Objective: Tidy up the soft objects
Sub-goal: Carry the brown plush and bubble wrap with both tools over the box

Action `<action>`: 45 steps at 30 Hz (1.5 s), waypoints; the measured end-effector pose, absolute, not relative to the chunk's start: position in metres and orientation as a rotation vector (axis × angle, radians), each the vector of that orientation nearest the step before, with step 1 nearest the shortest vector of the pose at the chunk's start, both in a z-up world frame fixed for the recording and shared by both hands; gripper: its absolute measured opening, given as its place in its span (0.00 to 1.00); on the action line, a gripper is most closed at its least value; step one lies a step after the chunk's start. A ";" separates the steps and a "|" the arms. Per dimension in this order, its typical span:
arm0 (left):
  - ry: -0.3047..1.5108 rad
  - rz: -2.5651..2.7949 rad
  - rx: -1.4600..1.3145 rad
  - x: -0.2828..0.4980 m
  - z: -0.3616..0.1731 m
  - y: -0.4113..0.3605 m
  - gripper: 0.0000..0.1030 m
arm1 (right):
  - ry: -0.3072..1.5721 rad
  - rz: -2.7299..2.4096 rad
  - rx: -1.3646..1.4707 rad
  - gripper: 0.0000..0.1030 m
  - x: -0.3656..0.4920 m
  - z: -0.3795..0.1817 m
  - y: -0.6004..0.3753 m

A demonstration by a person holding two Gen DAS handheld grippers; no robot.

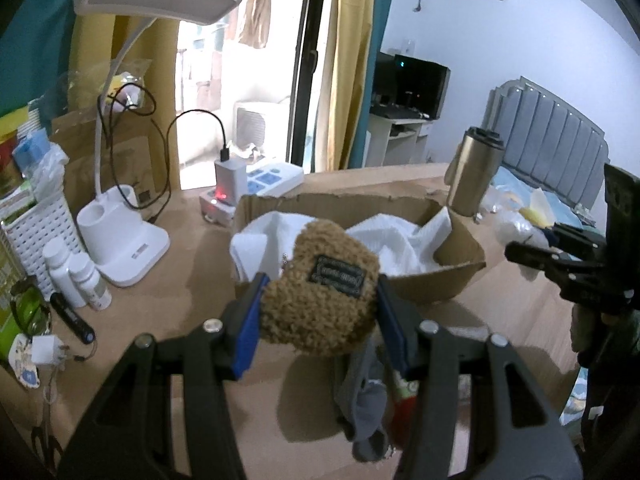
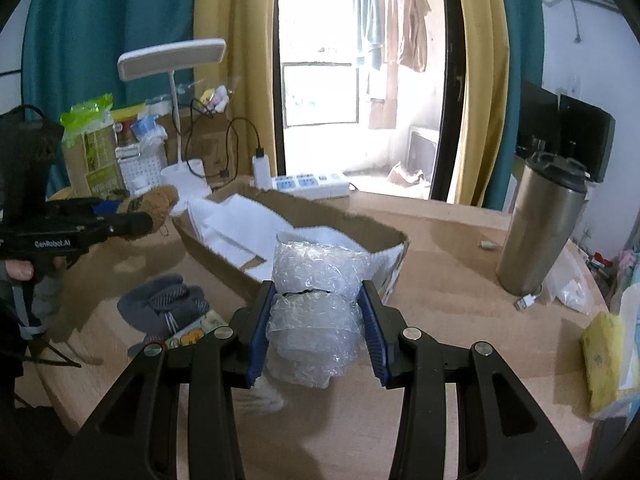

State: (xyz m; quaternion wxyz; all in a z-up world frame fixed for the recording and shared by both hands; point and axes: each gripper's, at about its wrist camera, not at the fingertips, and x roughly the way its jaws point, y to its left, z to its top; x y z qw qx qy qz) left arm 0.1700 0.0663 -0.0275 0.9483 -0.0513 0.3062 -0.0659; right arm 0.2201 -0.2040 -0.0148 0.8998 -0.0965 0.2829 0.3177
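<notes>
Two soft things are on their way to the box (image 1: 460,276). The left gripper (image 1: 318,300) squeezes a brown fuzzy toy (image 1: 320,288) just before it. The right gripper (image 2: 316,320) squeezes bubble wrap (image 2: 316,312). Next, each should probably move over the box and let go.

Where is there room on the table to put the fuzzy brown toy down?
Bare table lies between the cardboard box and the steel tumbler, and in front of the white lamp base. It is crowded along the left edge by the bottles, and near the grey socks. The box already holds white cloth.
</notes>
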 end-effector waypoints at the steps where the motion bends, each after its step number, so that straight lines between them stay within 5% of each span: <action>1: 0.621 -0.137 -0.108 0.173 -0.027 0.067 0.52 | 0.580 0.656 -0.193 0.43 0.221 -0.013 -0.204; 45: 0.715 -0.240 -0.185 0.254 -0.052 0.043 0.53 | 0.619 0.648 -0.204 0.43 0.281 -0.030 -0.163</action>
